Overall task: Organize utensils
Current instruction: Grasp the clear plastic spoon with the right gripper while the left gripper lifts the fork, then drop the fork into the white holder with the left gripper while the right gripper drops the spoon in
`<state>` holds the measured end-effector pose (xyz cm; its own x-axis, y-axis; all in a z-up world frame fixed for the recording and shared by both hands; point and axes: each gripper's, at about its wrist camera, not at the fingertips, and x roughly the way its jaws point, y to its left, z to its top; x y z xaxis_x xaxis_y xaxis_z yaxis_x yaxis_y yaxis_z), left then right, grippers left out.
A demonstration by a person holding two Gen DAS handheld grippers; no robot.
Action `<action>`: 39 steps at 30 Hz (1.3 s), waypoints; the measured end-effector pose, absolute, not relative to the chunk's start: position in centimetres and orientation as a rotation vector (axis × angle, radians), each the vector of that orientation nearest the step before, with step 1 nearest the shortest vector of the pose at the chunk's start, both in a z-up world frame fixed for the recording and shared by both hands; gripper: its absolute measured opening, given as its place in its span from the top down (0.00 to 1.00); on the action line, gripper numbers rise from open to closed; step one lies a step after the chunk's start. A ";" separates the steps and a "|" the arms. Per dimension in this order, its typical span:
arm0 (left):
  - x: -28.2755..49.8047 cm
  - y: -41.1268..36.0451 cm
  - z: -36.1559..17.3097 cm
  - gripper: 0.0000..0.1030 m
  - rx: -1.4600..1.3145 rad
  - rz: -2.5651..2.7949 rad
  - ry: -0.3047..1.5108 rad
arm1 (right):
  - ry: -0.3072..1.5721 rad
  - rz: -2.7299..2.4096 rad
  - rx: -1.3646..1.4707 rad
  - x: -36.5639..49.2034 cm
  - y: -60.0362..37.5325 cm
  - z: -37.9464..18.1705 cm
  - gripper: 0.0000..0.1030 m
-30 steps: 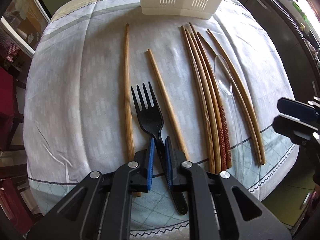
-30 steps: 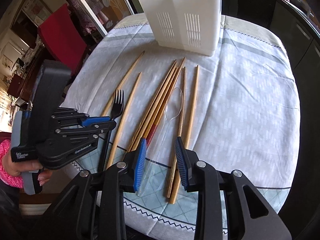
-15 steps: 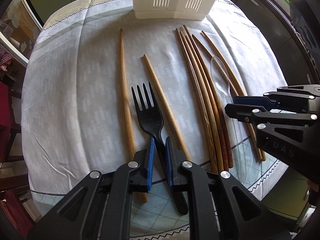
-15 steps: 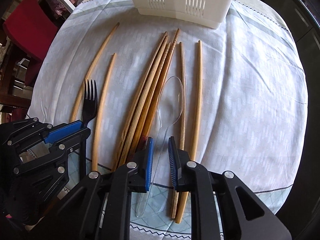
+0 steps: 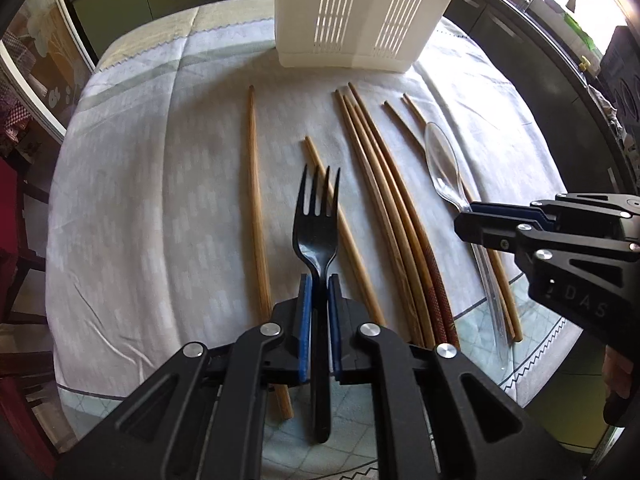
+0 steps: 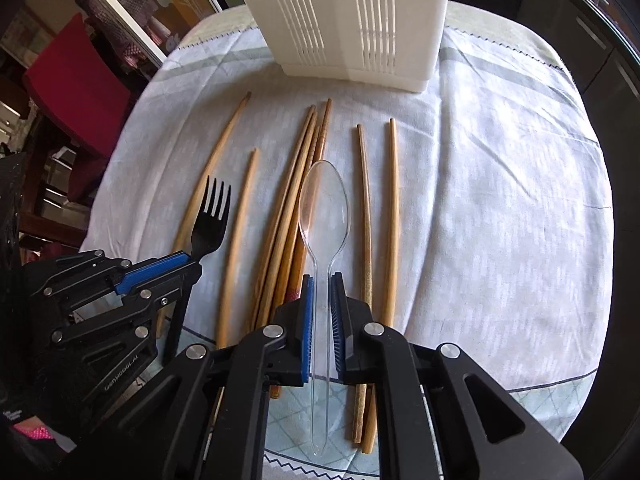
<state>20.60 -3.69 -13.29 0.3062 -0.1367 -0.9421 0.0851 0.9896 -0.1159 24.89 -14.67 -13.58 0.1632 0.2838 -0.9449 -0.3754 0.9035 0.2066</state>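
The left tool (image 5: 318, 280) was clamped on the neck of a black plastic fork (image 5: 318, 224), its blue pads pressed against either side of the handle, with the tines pointing away toward the far end of the tabletop (image 5: 140, 200). The fork's handle ran back between the tool's black arms. The right tool (image 6: 322, 280) had just been closing and now pinched the slim handle of a clear plastic spoon (image 6: 324, 204), whose bowl pointed away above the bundle of wooden chopsticks (image 6: 288, 216). In the left wrist view the right tool came in from the right edge, its tip at the spoon's neck.

On the pale checked cloth covering the tabletop, more chopsticks lay lengthwise: a single long one (image 5: 256, 208) off to the left of the fork, a shorter one (image 5: 344, 232) just beside and partly under it, a tight group of four or so in the middle, and a pair (image 6: 378, 216) to the right of the spoon. A white slotted utensil holder (image 6: 352, 24) stood upright at the far end, beyond all the chopstick tips
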 end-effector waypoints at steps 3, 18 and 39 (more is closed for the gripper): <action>20.2 -3.4 -10.9 0.92 -0.040 -0.154 1.171 | 1.242 0.511 -0.026 24.0 -15.7 -11.8 0.91; 24.5 -4.4 6.7 0.92 -0.114 -0.223 0.612 | 0.979 0.682 0.153 20.0 -22.4 -5.1 0.91; 35.3 -5.7 0.0 0.90 0.017 -0.093 0.623 | 0.799 0.678 0.208 23.4 -24.6 0.9 0.91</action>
<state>35.29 -5.73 0.04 0.8082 -0.0816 -0.5833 0.0921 0.9957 -0.0117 23.39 -24.60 0.89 0.5012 0.6314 -0.5917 -0.4807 0.7717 0.4163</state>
